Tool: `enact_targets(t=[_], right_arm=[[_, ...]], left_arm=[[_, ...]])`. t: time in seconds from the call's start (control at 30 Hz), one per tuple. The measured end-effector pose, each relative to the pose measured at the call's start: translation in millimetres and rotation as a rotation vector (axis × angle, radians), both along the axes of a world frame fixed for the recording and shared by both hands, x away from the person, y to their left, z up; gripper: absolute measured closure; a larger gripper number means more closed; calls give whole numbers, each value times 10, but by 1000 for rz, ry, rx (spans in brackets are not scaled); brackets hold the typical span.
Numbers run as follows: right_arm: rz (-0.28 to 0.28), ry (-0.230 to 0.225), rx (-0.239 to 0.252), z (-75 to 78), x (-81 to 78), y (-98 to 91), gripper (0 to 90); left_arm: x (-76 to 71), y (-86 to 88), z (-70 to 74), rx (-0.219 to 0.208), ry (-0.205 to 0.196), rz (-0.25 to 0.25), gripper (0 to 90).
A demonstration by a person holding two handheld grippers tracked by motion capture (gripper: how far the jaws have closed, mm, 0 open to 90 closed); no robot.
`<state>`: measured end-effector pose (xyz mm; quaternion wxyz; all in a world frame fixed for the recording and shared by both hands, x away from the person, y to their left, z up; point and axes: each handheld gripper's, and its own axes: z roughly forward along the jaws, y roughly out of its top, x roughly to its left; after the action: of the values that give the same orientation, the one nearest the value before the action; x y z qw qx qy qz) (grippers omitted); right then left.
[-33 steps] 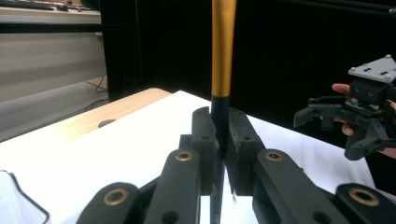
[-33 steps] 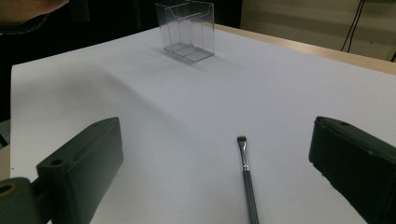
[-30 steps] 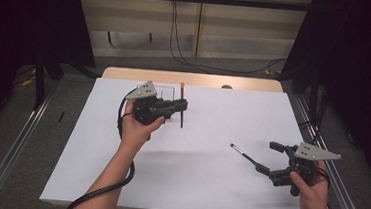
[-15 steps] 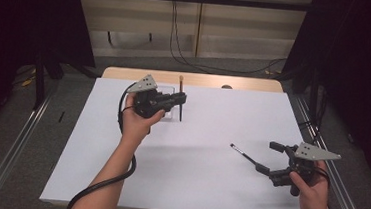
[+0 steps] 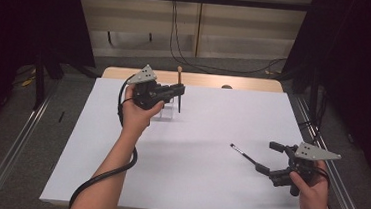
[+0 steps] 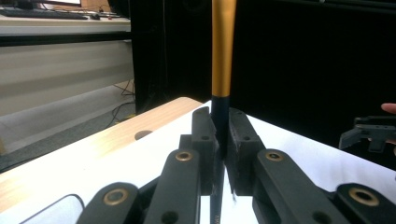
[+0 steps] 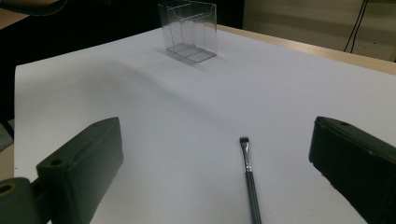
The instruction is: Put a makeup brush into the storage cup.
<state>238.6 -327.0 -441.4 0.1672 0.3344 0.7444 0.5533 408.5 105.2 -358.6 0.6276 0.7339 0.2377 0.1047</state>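
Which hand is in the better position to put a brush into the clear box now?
Left, most likely. The left gripper already holds a gold-handled brush upright, close beside the clear box. The right gripper is open, and its thin brush lies on the table, far from the box.

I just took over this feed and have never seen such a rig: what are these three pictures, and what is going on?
A person works at a table with a hand-held gripper in each hand. The high view looks down from above; the other two cameras ride on the grippers. The left gripper is shut on an upright brush with a gold-and-black handle, near a clear box. The right gripper is open, its fingers either side of a second brush lying on the table.
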Motion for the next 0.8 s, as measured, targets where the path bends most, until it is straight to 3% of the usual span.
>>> enact_targets(t=[0.8], right_arm=[[10, 4, -2, -16, 7, 20, 28]], left_arm=[[231, 86, -7, -17, 7, 94, 834]])
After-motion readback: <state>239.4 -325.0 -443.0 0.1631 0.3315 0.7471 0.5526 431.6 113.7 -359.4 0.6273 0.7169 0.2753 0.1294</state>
